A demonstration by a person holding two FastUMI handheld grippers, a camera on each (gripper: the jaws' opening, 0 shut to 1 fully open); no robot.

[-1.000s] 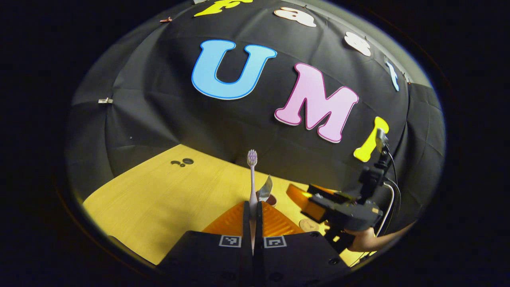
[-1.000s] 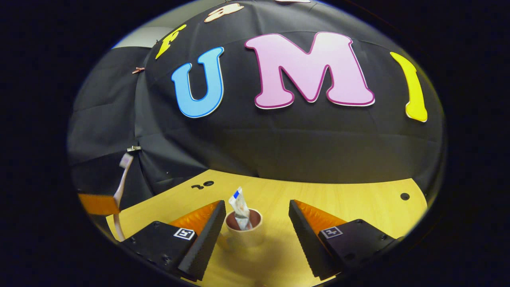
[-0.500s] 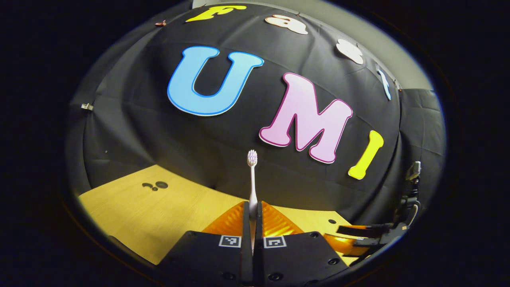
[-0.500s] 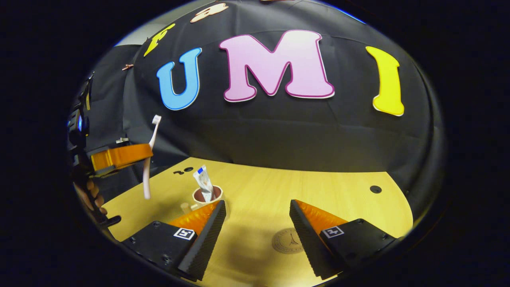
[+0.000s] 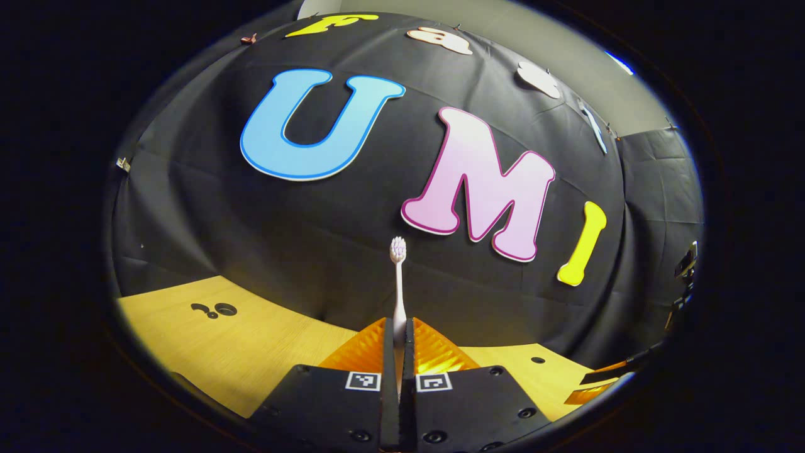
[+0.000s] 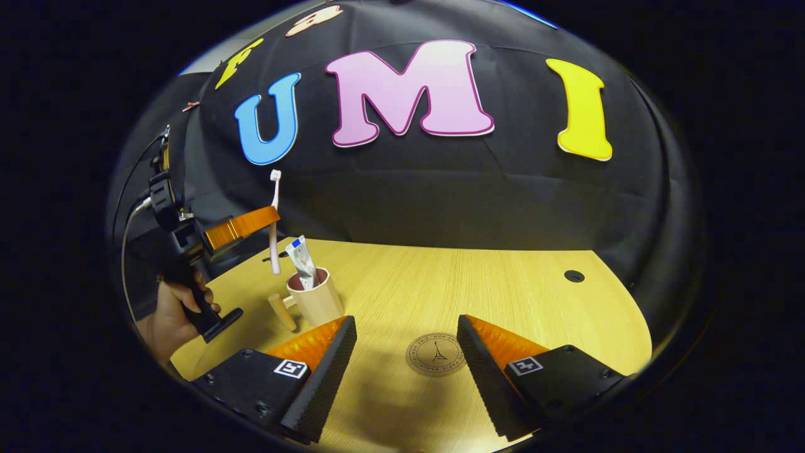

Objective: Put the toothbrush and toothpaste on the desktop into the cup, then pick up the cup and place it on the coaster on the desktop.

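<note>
My left gripper (image 5: 398, 327) is shut on the toothbrush (image 5: 398, 277), which stands upright with its bristles on top. In the right gripper view that toothbrush (image 6: 273, 220) hangs in the left gripper (image 6: 267, 217) just above and left of the cup (image 6: 314, 296). The cup is beige with a side handle and holds the toothpaste tube (image 6: 302, 261), which leans out of it. The round coaster (image 6: 436, 354) lies flat on the desktop. My right gripper (image 6: 405, 333) is open over the desktop, with the coaster between its fingers and the cup off to its left.
The wooden desktop (image 6: 490, 296) has a small round hole (image 6: 573, 275) at the right and dark holes (image 5: 217, 309) at the left. A hand (image 6: 173, 308) grips the left gripper's handle. The black cloth wall stands close behind the desktop.
The right gripper drew back and to the right from the cup, bringing the coaster between its fingers. The left gripper carried the toothbrush over toward the cup.
</note>
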